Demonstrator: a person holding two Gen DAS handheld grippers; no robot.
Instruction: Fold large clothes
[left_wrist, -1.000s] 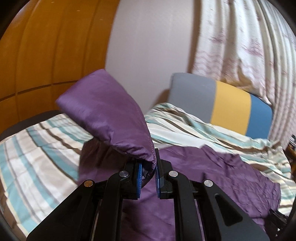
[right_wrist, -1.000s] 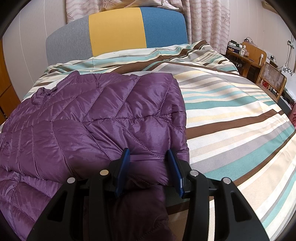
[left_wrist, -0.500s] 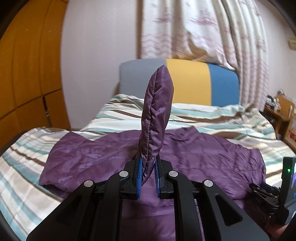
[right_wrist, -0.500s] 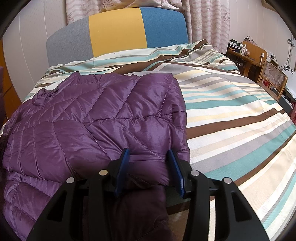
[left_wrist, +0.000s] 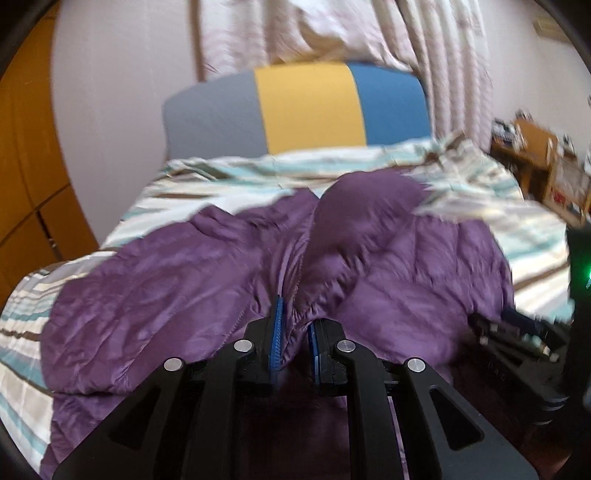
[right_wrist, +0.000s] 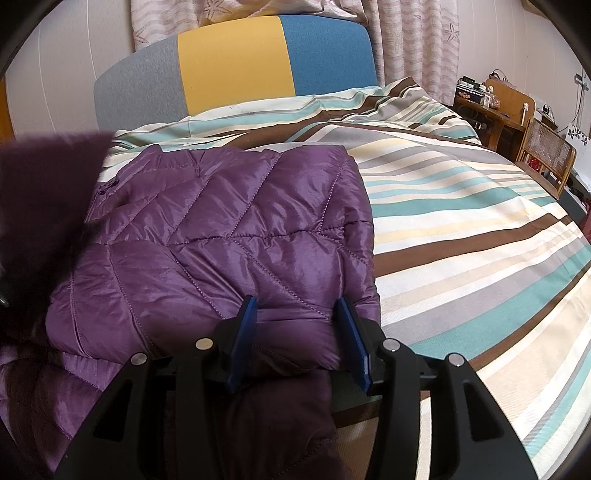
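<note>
Sleeve fold in hand: my left gripper (left_wrist: 295, 332) pinches the sleeve (left_wrist: 354, 221); right gripper (right_wrist: 299, 339), jaws wide, straddles the jacket (right_wrist: 229, 236). Next: lay sleeve rightward.

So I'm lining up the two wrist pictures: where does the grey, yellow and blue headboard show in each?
Left wrist view: the grey, yellow and blue headboard sits top centre, blurred, behind the striped bedding.
Right wrist view: the headboard is top, left of centre, sharp.
Shared landmark: the purple quilted jacket lies on the bed in front of it in both.
</note>
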